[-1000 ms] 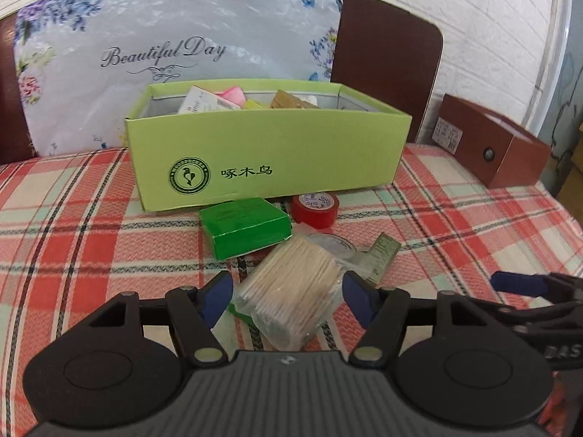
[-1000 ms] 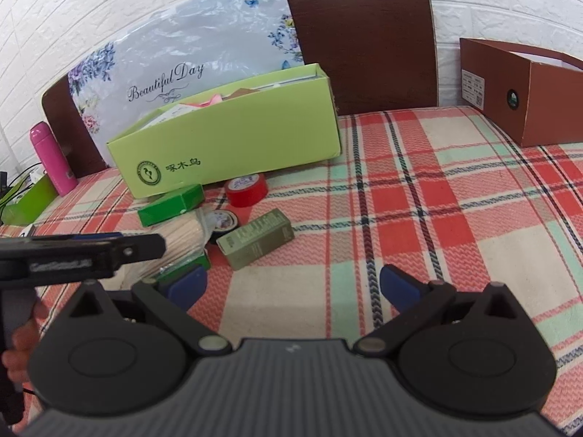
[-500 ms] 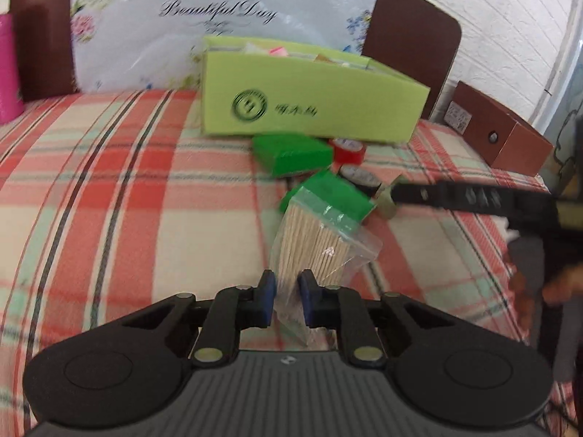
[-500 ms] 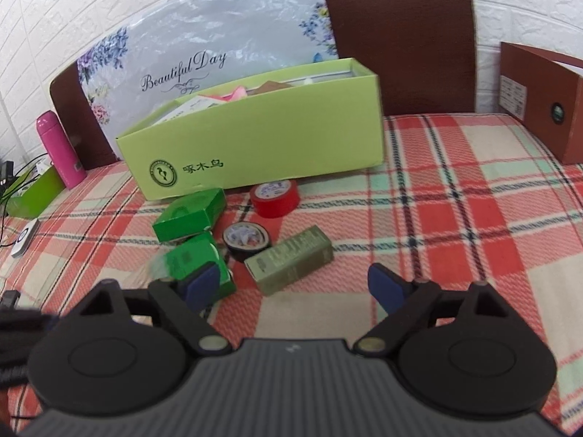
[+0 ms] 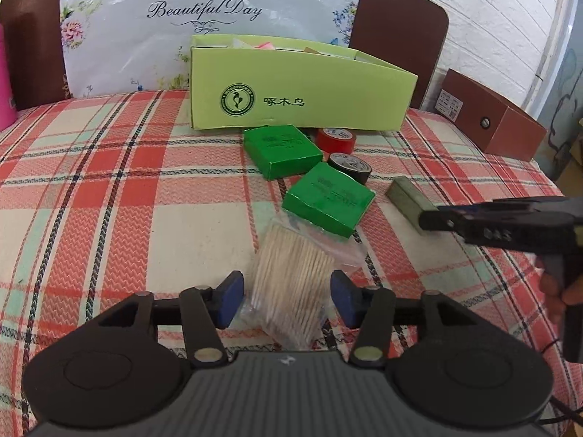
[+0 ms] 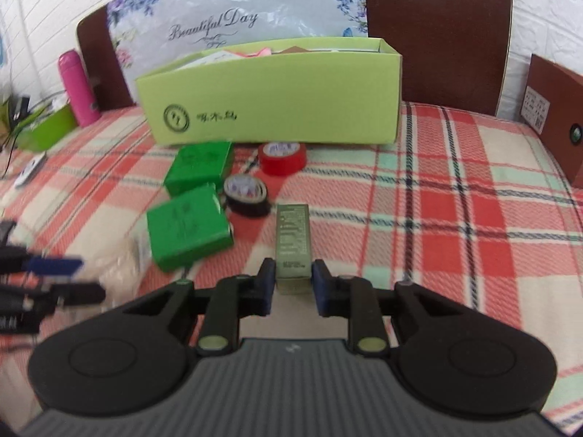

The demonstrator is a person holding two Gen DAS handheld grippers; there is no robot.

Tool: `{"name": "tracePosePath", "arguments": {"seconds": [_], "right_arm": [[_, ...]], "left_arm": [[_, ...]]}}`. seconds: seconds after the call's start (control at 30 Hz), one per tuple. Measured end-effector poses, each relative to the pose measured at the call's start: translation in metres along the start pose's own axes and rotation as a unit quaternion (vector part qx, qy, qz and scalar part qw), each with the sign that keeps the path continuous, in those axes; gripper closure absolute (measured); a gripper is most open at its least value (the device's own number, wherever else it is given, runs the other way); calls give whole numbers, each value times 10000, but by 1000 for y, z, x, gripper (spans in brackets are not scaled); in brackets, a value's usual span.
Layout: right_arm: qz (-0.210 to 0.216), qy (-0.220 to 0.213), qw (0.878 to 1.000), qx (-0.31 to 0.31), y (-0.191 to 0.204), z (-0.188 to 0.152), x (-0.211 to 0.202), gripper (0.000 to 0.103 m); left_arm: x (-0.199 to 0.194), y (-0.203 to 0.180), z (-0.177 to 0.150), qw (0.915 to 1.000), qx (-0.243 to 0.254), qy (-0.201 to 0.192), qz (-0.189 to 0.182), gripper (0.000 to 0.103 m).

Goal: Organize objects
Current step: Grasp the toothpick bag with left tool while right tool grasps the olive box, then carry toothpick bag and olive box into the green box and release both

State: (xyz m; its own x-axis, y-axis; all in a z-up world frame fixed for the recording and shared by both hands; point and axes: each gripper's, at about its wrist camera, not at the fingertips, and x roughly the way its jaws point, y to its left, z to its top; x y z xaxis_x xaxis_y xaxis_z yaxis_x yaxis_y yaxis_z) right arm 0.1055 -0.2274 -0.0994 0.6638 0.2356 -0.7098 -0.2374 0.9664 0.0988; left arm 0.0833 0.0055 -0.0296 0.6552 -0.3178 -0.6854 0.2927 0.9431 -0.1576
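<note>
Left wrist view: the left gripper (image 5: 288,298) is seen low in the frame with its jaws standing apart, having just been opening; the bag of toothpicks (image 5: 291,284) lies between the blue pads, which are clear of it on both sides. Above the bag, a green box (image 5: 329,202) rests with its near corner over the bag's top edge, and a second green box (image 5: 282,151) lies further up, just beside a red tape roll (image 5: 335,138) and a black tape roll (image 5: 349,165). The open lime-green carton (image 5: 291,98) stands behind them, its front wall close to the second green box. Bare plaid tablecloth (image 5: 109,200) is left free across the whole left half of the frame.

In the right wrist view, the right gripper (image 6: 291,284) is shown with its jaws drawn in, having just been closing, and the pads are pressed on the near end of the olive box (image 6: 293,240). Open cloth is seen to the right of the olive box, up to the brown box (image 6: 554,116) at the right edge.
</note>
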Motion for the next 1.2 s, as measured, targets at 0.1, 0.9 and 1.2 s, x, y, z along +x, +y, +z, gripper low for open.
{"name": "tracePosePath", "arguments": {"seconds": [0.1,0.9,1.2], "right_arm": [[176,109,9996,-200,3,-10,-14,81],[6,75,9999,-90,14,-10,-3,61],[349,-102,9992,-191,22,-11,-16,81]], "left_arm": [[7,-4,-1,9999,96,99,61,42],[9,-19,-4,9994,284,159,114,62],[-5,-14,5,9997,50,41,-254,84]]}}
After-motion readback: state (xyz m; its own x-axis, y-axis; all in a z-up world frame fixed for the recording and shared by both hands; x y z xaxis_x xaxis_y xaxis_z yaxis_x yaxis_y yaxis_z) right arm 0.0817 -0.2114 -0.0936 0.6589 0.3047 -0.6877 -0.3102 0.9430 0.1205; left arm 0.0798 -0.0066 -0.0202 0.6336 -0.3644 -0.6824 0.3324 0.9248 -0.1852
